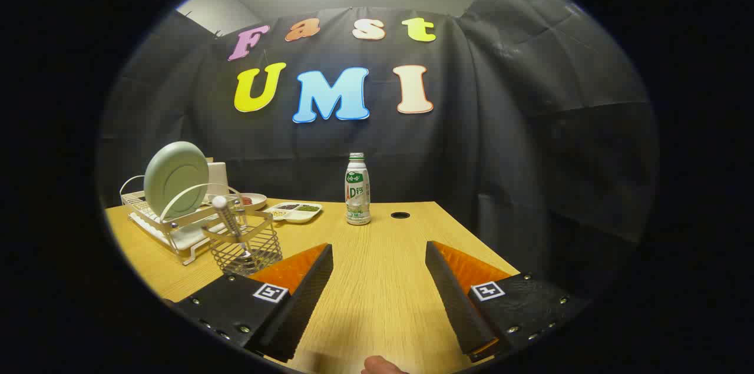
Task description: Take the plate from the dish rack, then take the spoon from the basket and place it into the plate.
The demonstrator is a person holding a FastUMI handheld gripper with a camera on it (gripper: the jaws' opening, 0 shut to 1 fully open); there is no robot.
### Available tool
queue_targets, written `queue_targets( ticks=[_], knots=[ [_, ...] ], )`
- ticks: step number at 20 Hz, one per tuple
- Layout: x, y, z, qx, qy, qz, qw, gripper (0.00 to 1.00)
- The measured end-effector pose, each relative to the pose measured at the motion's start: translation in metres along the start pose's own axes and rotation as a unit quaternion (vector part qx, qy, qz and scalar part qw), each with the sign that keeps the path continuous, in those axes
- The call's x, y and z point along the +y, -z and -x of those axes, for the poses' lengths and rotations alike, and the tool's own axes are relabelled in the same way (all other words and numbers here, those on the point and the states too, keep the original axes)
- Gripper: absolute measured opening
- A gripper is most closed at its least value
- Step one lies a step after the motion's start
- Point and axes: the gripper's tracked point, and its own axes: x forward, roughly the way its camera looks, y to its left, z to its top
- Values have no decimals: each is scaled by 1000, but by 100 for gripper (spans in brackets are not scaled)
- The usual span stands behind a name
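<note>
The gripper [379, 268] is hovering over a wooden table [383, 303], its fingers spread wide apart and gripping nothing, with only bare tabletop between them. To the far left, a pale green plate [175, 178] is standing upright on edge in a white dish rack [171, 227]. Just in front of the rack, a wire basket [242, 247] is holding a spoon [227, 215], handle end up, close beside the left finger. A drink bottle [357, 189] is standing beyond the fingers near the table's far edge, with two small dishes [277, 208] to its left. The task appears to be at its start, with the plate yet to be lifted. Doing this well likely means swinging left past the basket, approaching the plate's upper rim edge-on, and pinching it firmly before lifting straight up out of the rack's slots.
</note>
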Motion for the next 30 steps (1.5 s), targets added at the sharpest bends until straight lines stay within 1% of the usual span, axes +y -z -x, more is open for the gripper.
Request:
queue_targets(
  ticks=[4, 7, 10, 14, 17, 19, 22, 25, 26, 28, 30],
  knots=[
    [-4, -32, -44, -25, 3, 0, 1000, 97],
    [-9, -74, -56, -43, 9, 2, 999, 97],
    [0, -115, -46, -46, 6, 4, 999, 97],
    [25, -170, -18, -41, 20, 3, 999, 97],
    [63, -213, 2, -42, 31, -4, 999, 97],
    [89, -231, 11, -44, 30, -11, 999, 97],
    [123, -246, 14, -43, 24, -29, 998, 97],
    [157, -259, 12, -45, 6, -16, 999, 97],
    [169, -256, 9, -33, -3, -15, 999, 97],
    [200, -260, 7, -16, -36, -11, 999, 97],
    [216, -255, 1, 12, -43, -13, 999, 97]
  ],
)
